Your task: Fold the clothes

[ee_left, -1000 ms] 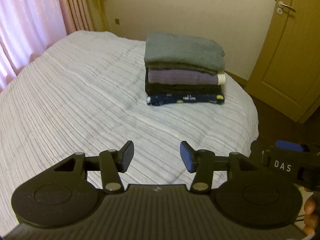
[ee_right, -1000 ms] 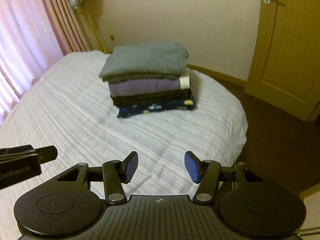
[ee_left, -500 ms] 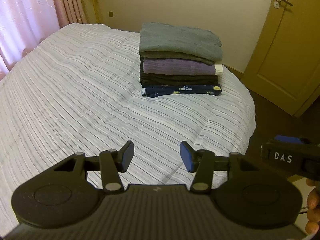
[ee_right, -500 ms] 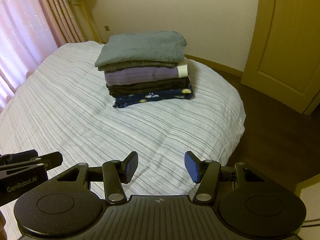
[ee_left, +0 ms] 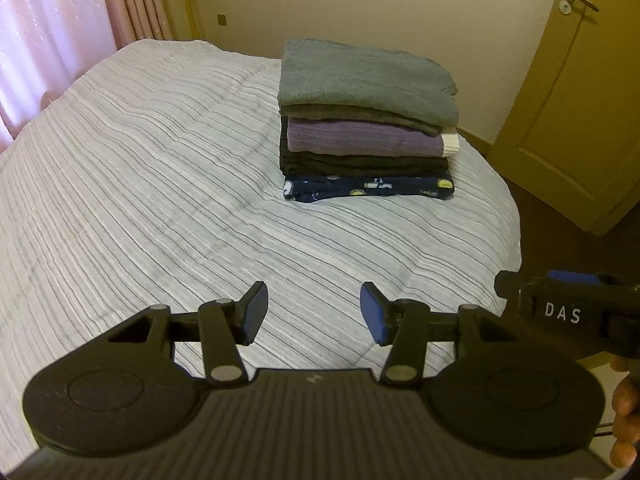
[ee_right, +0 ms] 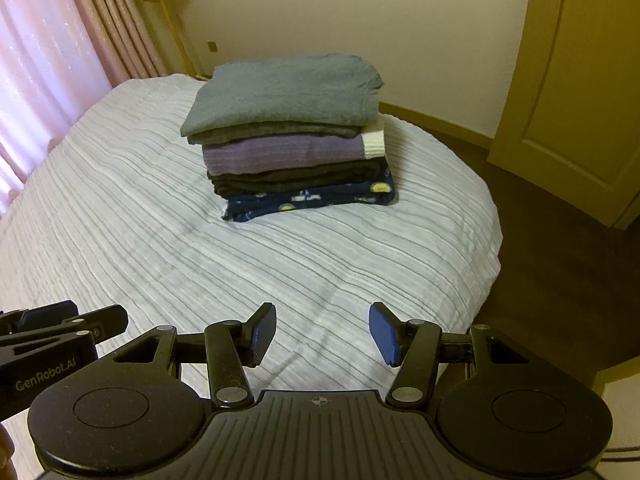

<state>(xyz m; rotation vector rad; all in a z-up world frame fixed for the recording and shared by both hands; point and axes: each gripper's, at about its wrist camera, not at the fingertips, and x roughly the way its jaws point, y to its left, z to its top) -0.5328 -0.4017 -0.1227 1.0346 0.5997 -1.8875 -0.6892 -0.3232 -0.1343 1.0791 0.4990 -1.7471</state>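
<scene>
The left claw (ee_left: 314, 312) is held with its jaws well apart, nothing between them, above the striped bedcover (ee_left: 160, 208) without touching it. The right claw (ee_right: 322, 334) is likewise spread and empty over the same cover. Each claw is seen at the edge of the other's view, just beside it. The stack of folded clothes (ee_right: 296, 136) is set well ahead on the bed, a grey piece (ee_left: 360, 76) on top, near the far edge by the door (ee_left: 572, 120).
</scene>
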